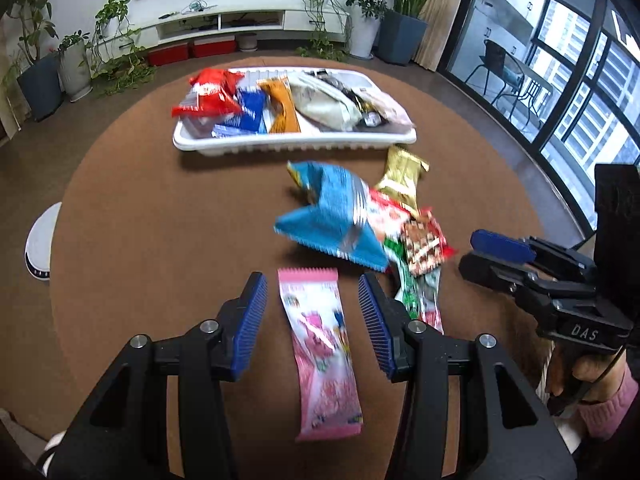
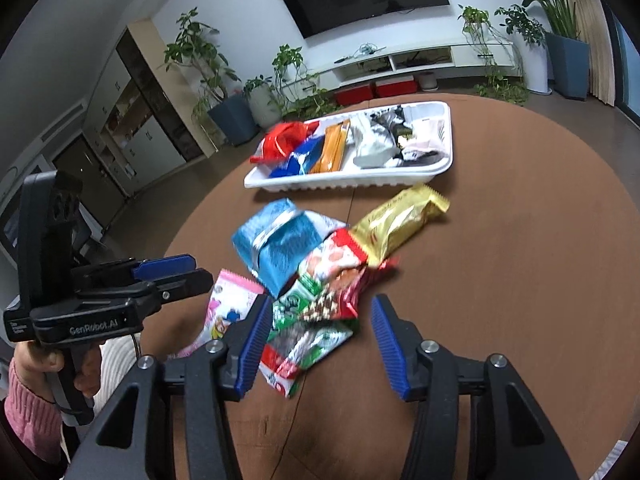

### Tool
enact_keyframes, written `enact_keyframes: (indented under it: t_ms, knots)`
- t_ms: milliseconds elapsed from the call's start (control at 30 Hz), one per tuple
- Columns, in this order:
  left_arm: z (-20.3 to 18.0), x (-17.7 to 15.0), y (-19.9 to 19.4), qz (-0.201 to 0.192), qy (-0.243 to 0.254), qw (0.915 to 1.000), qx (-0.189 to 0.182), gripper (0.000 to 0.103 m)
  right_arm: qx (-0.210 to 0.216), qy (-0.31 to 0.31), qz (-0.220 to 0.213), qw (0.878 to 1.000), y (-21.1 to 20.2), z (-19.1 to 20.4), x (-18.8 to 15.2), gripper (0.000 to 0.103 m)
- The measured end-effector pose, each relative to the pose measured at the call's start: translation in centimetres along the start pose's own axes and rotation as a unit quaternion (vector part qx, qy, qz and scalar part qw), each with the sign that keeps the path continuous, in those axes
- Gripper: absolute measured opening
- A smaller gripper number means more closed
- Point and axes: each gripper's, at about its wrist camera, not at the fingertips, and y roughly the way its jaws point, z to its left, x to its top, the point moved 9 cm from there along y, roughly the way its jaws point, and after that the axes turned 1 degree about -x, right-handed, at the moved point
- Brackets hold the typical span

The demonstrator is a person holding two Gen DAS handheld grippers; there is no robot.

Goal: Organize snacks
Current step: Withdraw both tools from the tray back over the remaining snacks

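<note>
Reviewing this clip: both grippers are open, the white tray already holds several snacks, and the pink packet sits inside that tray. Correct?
Not quite. The pink packet lies on the brown table, between the left gripper's open fingers, not in the white tray; the left wrist view shows it. The rest holds.

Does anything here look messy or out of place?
Yes. Several snacks lie loose on the table outside the white tray: a blue bag atop a jumbled pile, a gold packet, and a pink packet between the open left claw.
</note>
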Motion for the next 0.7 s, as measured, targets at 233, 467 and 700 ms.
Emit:
enact_keyframes:
  t_ms: [233, 467, 700]
  knots:
    - [0.3, -1.6, 1.0, 0.018, 0.006, 0.9998, 0.012, 0.046, -0.012, 0.0, 0.001, 1.0, 0.3, -0.2, -0.4, 0.055]
    - [0.4, -2.2, 1.8, 0.027, 0.013, 0.9994, 0.016, 0.046, -0.016, -0.004, 0.015, 1.0, 1.4, 0.0, -0.9, 0.055]
    - [0.5, -2.7, 3.0, 0.038, 0.026, 0.9987, 0.022, 0.046, -0.013, -0.013, 0.041, 0.999, 2.3, 1.3, -2.1, 0.056]
